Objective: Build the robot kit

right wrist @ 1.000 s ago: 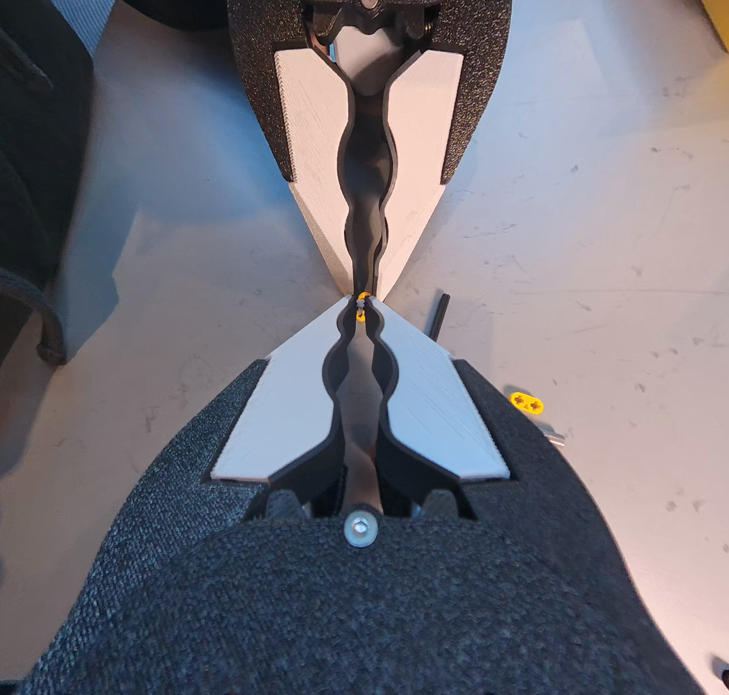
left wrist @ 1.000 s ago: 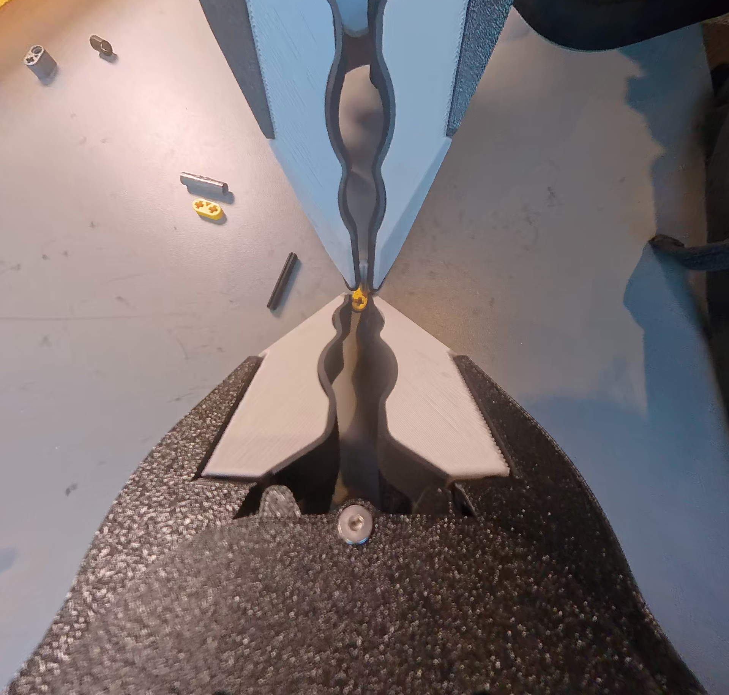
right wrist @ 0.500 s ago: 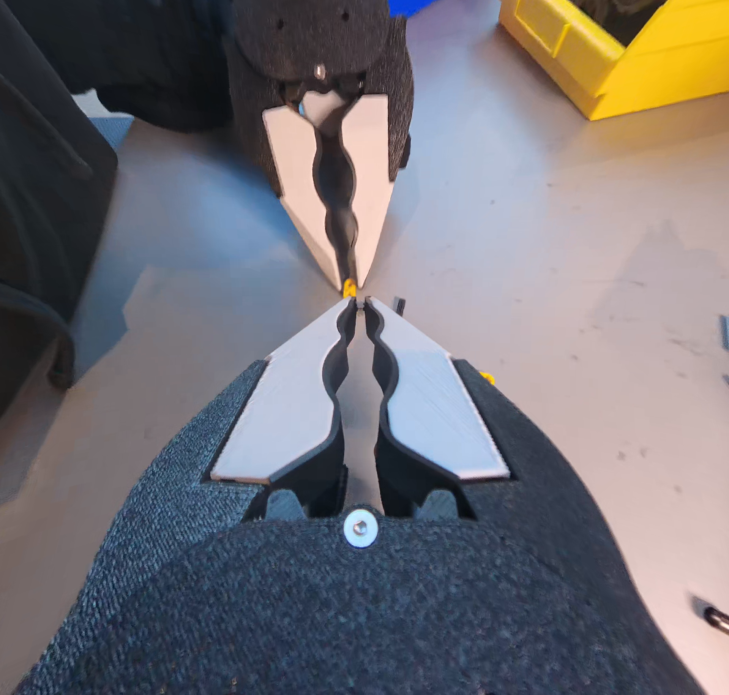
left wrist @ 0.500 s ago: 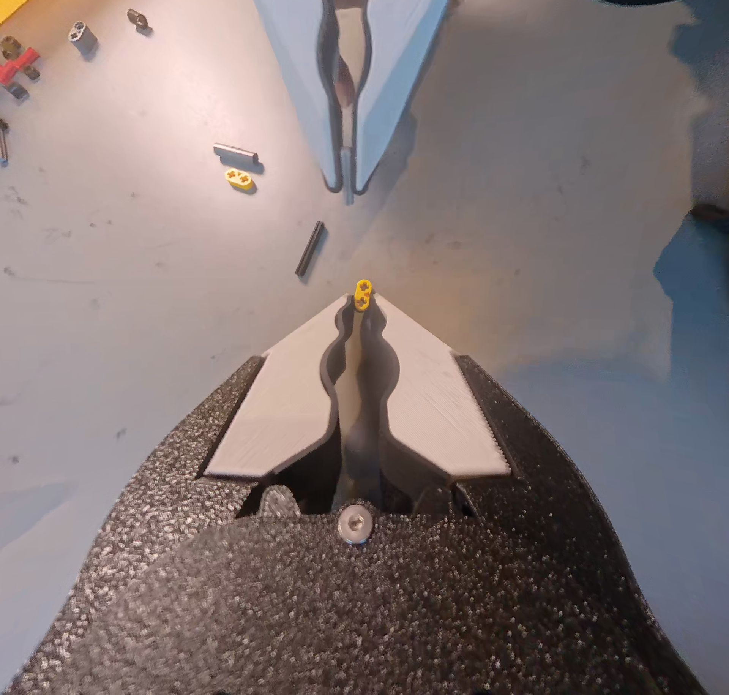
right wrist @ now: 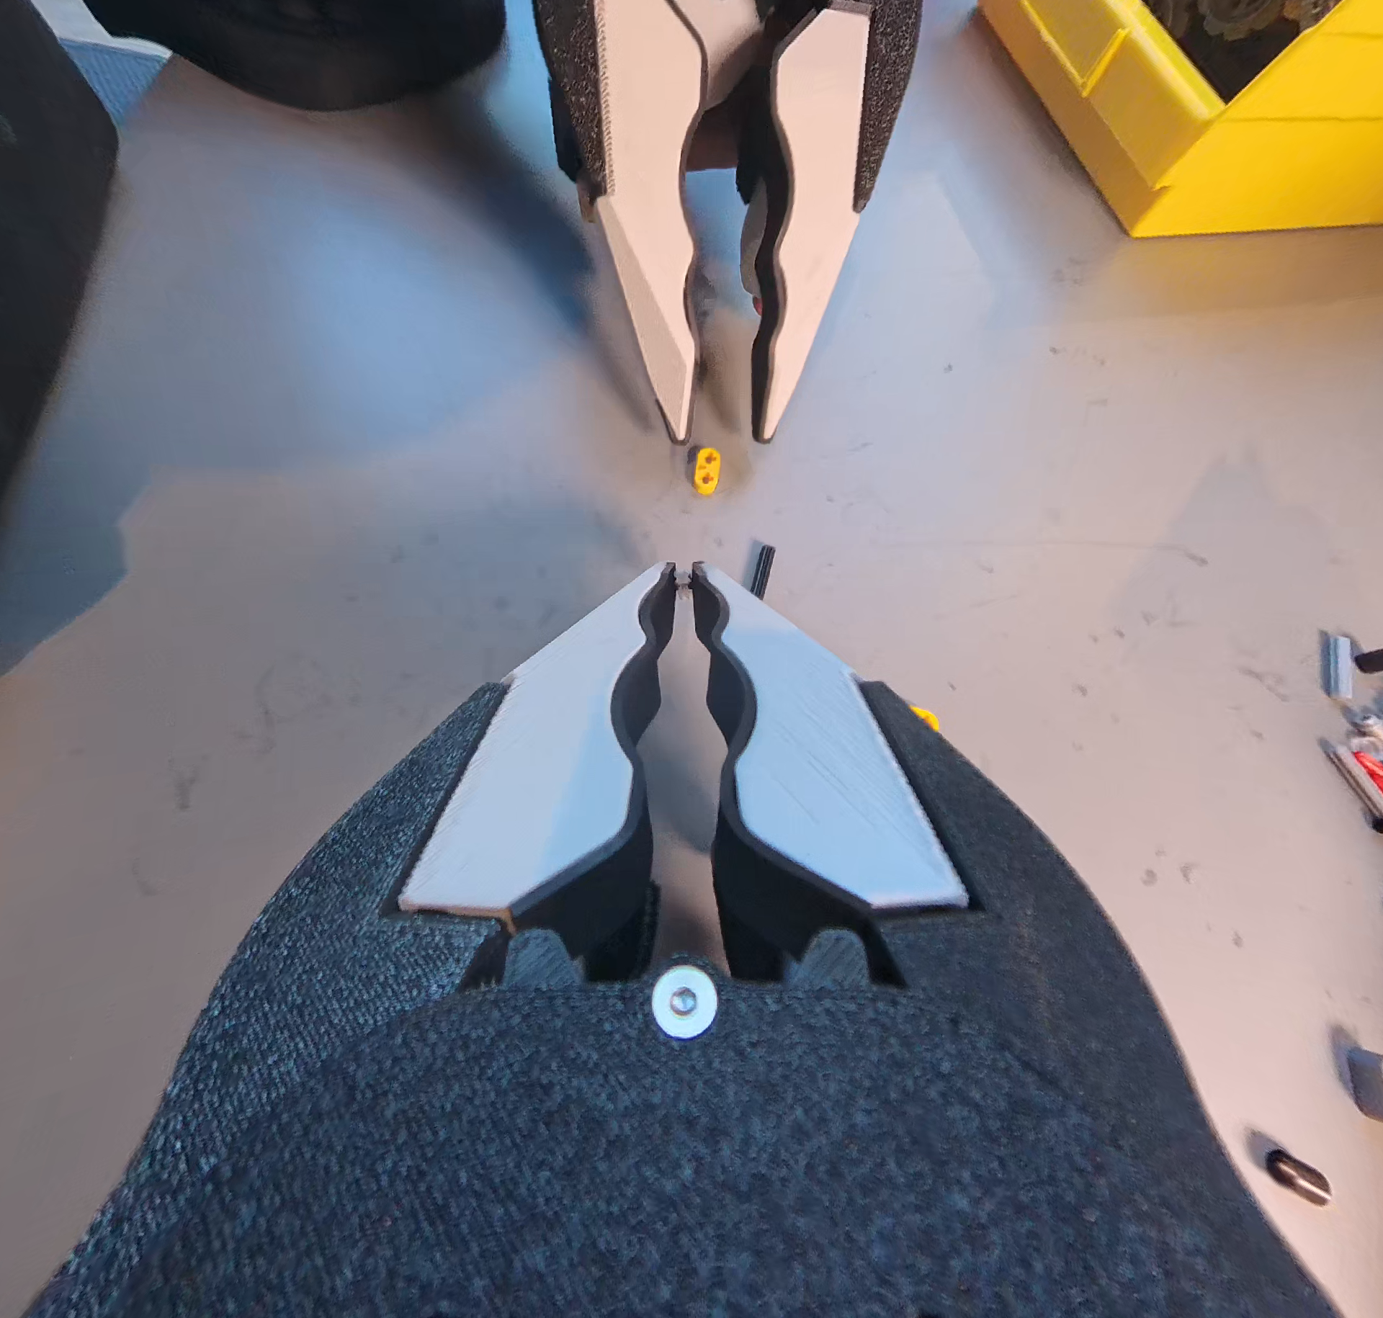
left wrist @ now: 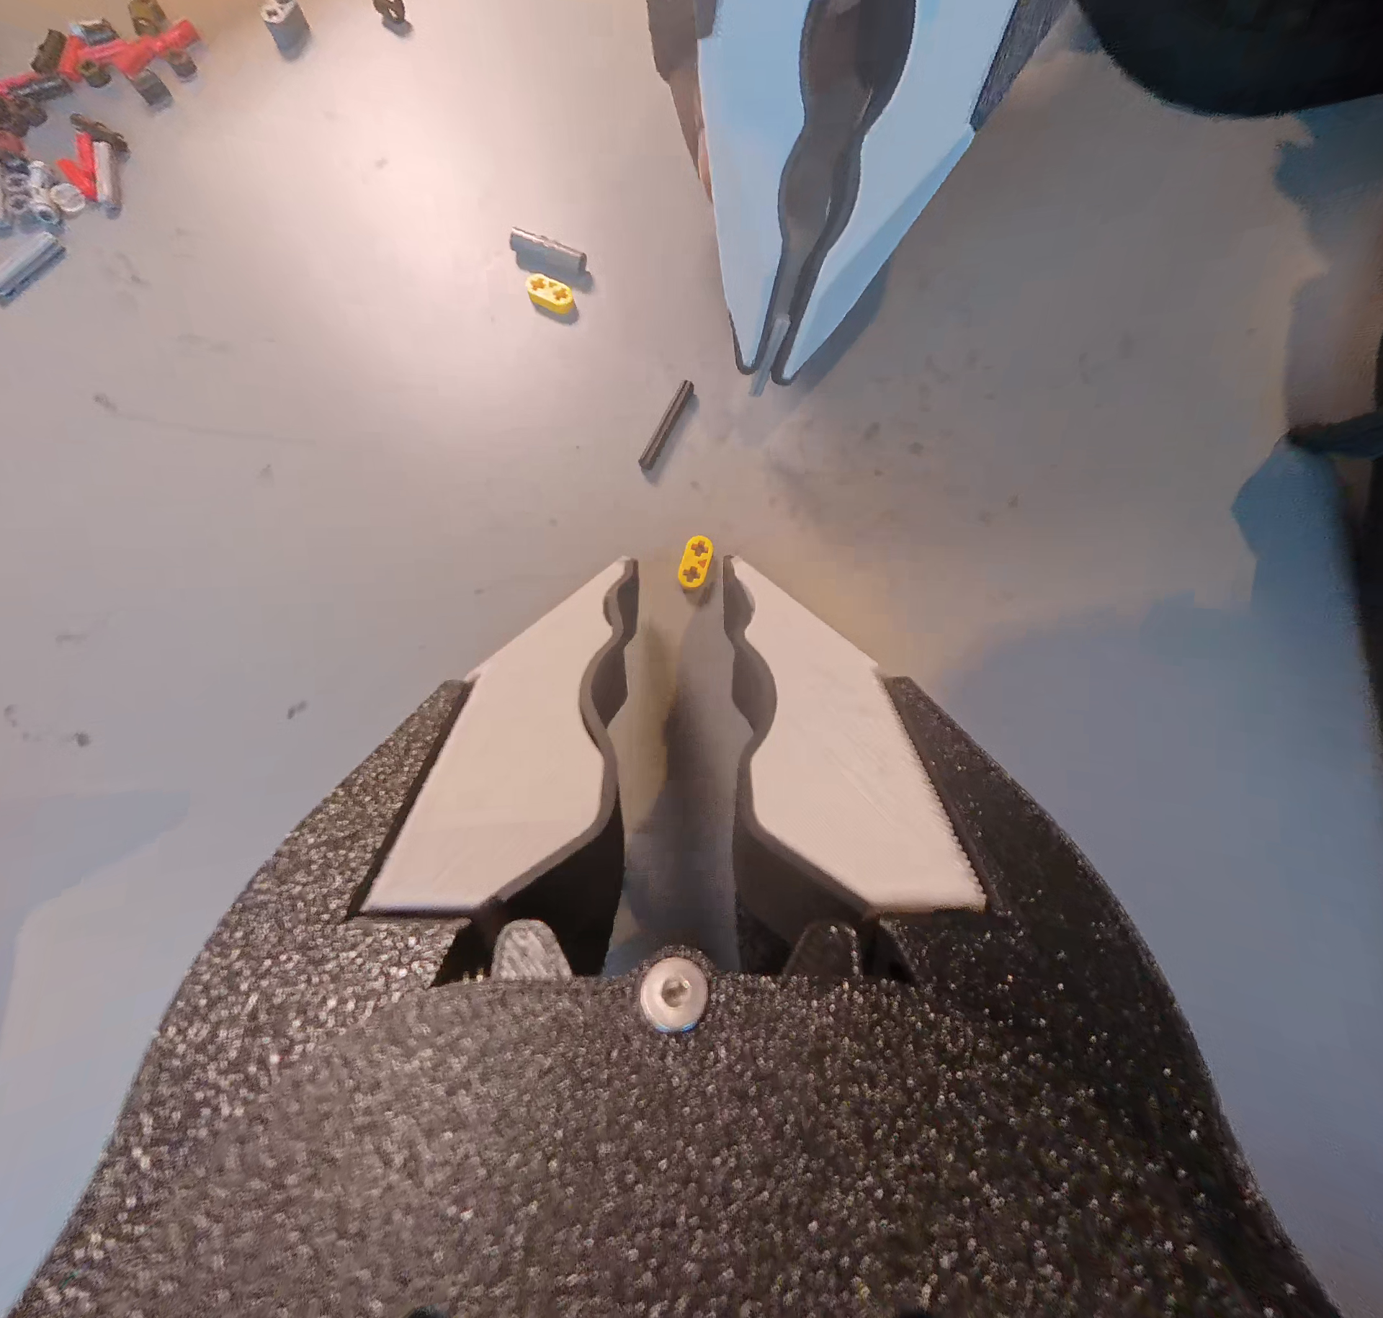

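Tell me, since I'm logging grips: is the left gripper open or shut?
Open. The left gripper's grey fingertips stand apart, and the small yellow two-hole plastic link lies loose on the grey table between them.

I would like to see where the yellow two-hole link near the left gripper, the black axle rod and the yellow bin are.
yellow two-hole link [left wrist: 695, 561], left wrist view, its face.
black axle rod [left wrist: 666, 424], left wrist view, mid-length.
yellow bin [right wrist: 1265, 160], right wrist view, its side wall.

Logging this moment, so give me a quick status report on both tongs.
Left tongs open, small yellow link loose on table between the tips. Right tongs shut on thin grey pin. Black axle lies between the two.
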`<state>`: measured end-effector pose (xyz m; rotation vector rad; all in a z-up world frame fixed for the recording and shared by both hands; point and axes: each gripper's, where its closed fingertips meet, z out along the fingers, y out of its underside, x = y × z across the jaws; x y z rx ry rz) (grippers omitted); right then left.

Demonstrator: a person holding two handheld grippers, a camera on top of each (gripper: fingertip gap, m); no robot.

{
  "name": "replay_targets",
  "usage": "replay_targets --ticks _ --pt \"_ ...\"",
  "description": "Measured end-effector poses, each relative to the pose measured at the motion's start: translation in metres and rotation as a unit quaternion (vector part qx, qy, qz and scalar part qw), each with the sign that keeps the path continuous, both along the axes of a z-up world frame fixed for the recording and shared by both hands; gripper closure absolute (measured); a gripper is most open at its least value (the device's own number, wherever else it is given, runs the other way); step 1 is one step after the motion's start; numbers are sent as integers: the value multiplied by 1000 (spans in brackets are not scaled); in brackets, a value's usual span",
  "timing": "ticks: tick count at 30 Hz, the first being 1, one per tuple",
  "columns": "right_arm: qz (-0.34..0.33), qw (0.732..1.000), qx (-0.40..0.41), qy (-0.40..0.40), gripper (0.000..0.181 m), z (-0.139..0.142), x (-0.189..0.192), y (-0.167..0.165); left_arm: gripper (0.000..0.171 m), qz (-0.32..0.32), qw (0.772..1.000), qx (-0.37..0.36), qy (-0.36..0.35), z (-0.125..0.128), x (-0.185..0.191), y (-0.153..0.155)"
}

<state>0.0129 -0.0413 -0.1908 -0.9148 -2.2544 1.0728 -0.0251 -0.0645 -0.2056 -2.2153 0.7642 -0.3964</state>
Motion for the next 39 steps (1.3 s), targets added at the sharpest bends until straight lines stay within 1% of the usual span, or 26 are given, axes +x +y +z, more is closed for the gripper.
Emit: replay_targets --ticks 3,4,6,8,10,11,13,15,17,18,22,24,27,30,35,39 --pt "-1 999 -11 34 177 12 -4 -1 150 9 998 23 -54 19 -3 1" --pt "2 998 -22 56 177 20 -5 -4 149 9 996 33 -78 27 -1 2" --pt "19 992 -70 106 177 44 -5 -15 148 0 989 50 -139 44 7 3" --pt "38 979 -128 152 177 69 -2 -28 148 -29 974 57 -219 61 24 0" --pt "52 969 -173 171 177 85 2 -36 149 -63 953 56 -292 77 41 -5" --pt "58 963 -193 178 177 91 4 -40 153 -79 942 56 -321 85 47 -7" --pt "61 953 -224 194 177 104 6 -41 156 -105 926 54 -360 95 59 -12" --pt "71 950 -236 192 177 107 9 -44 161 -124 914 55 -381 102 67 -15" --pt "71 949 -241 193 177 107 10 -43 167 -129 909 67 -392 109 69 -16" --pt "71 948 -245 190 177 107 10 -42 168 -127 908 70 -393 110 68 -15" --pt "62 948 -252 186 177 106 7 -39 162 -108 908 78 -396 111 60 -13" --pt "59 947 -257 185 177 105 6 -38 161 -101 911 83 -390 110 58 -11" --pt "58 945 -266 182 177 106 6 -38 167 -103 914 91 -382 111 59 -11" --pt "61 944 -276 172 177 105 7 -38 168 -105 917 95 -373 110 59 -12" --pt "51 947 -268 167 177 100 4 -35 168 -92 926 102 -351 106 56 -9" --pt "45 954 -246 162 177 94 3 -33 168 -84 936 102 -326 100 54 -8"
